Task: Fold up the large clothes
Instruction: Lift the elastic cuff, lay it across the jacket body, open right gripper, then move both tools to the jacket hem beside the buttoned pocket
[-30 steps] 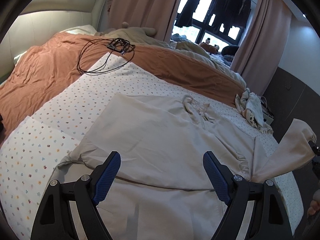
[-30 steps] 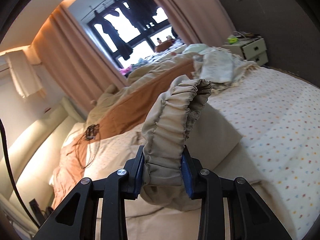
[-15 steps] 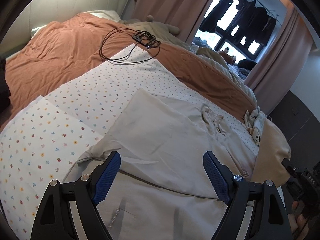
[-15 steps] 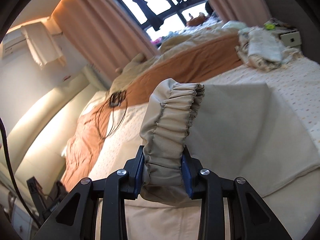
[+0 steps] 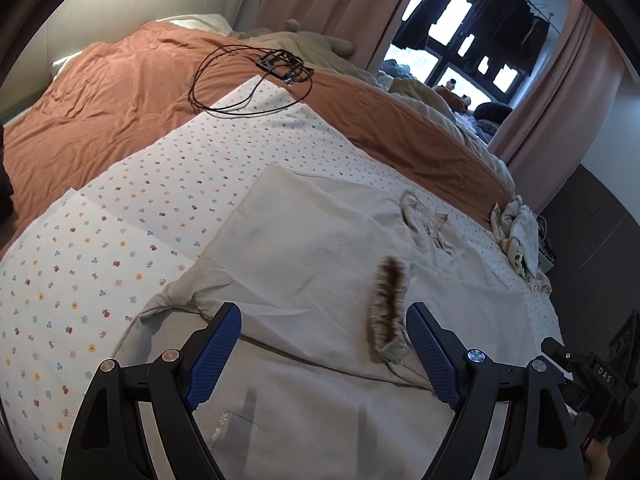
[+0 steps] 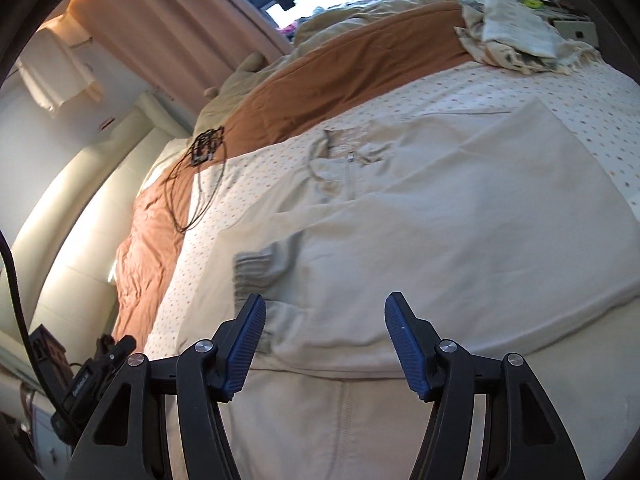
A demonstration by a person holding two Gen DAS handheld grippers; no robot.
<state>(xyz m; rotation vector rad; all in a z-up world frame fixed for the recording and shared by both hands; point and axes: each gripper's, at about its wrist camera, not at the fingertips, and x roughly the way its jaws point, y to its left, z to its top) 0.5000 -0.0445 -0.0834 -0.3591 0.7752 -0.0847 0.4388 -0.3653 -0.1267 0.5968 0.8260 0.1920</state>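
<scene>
jacket: beige jacket [image 6: 460,208] lies spread on the dotted sheet [image 5: 100,264] of the bed
cuff: ribbed cuff [image 5: 388,308] rests on the jacket
right gripper [image 6: 325,344]: jaws just opened, nothing between them
left gripper [image 5: 324,356]: wide apart, empty, over the jacket

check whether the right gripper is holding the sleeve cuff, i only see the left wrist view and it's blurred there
observer: no, the right gripper has just been opening its jaws and nothing sits between them
operator: where's the cuff then
observer: the cuff lies on the beige garment, just beyond the gripper's left finger
operator: sleeve folded in
observer: yes, the sleeve lies across the garment's front, nearer the gripper than the zipper
</scene>
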